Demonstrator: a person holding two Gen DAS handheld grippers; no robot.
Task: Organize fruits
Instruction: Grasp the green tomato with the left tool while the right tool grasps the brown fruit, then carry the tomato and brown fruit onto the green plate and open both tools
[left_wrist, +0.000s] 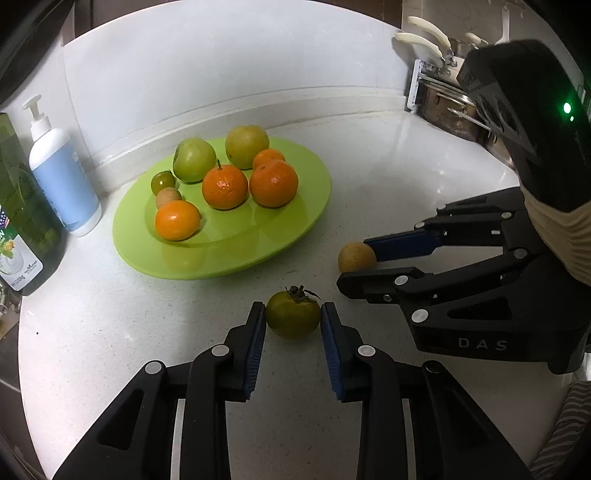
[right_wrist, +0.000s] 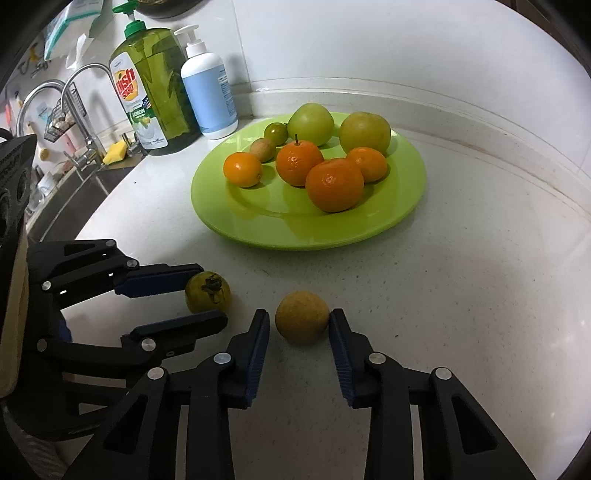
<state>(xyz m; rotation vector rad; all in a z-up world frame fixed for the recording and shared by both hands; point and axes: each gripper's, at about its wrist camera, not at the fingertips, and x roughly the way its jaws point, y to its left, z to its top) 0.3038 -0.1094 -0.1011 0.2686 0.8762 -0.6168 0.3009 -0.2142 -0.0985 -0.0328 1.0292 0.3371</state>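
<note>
A green plate (left_wrist: 295, 229) (right_wrist: 399, 206) on the white counter holds several oranges, two green apples, a small green fruit and a small brown fruit. A green tomato-like fruit with a dark stem (left_wrist: 293, 314) (right_wrist: 207, 293) lies on the counter between the fingers of my left gripper (left_wrist: 293, 319) (right_wrist: 210, 295); both pads touch or nearly touch it. A small yellow-brown round fruit (left_wrist: 356, 256) (right_wrist: 302, 322) lies on the counter between the fingers of my right gripper (right_wrist: 300, 323) (left_wrist: 354, 260); one pad touches it, a small gap shows at the other.
A white and blue pump bottle (left_wrist: 61, 173) (right_wrist: 208, 92) and a green dish soap bottle (right_wrist: 155, 88) stand left of the plate. A sink with taps (right_wrist: 74, 110) lies far left. A metal pot and rack (left_wrist: 443, 103) stand at the back right.
</note>
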